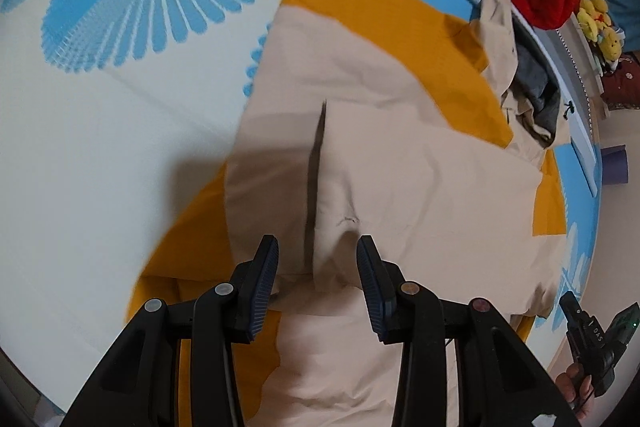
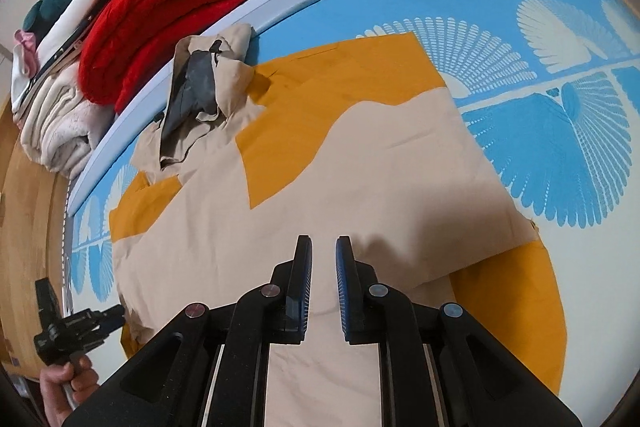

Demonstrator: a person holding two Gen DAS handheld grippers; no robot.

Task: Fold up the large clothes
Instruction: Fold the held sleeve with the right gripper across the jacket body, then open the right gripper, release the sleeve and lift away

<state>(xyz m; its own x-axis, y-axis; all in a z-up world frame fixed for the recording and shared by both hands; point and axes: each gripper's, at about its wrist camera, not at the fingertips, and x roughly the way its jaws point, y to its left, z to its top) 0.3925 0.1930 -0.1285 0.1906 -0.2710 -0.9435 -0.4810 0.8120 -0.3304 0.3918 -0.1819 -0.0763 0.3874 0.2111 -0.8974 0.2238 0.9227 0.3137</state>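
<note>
The left gripper point(image 1: 318, 251) hovers over the near part of the jacket point(image 1: 400, 155), its jaws wide apart with beige cloth showing between them; whether the pads touch the fabric cannot be told. The right gripper point(image 2: 323, 253) hangs above the same beige and mustard jacket point(image 2: 320, 167) with its jaws only a narrow gap apart, clamped on nothing.

The jacket lies spread flat on a bed covered by a blue and white fan-patterned sheet point(image 2: 560, 131), its hood point(image 2: 200, 95) crumpled at the far edge with the dark grey lining showing.

The left view shows a dark vertical seam or fold line point(image 1: 318, 163) running down the beige panel, and the other handheld tool at the lower right edge. The right view shows the opposite tool at lower left, gripped by a bare hand point(image 2: 60, 383). Beyond the bed's pale rim, a folded red knit point(image 2: 168, 11) rests on a stack of pale clothes point(image 2: 60, 131); the left view adds yellow plush toys point(image 1: 598, 21).
</note>
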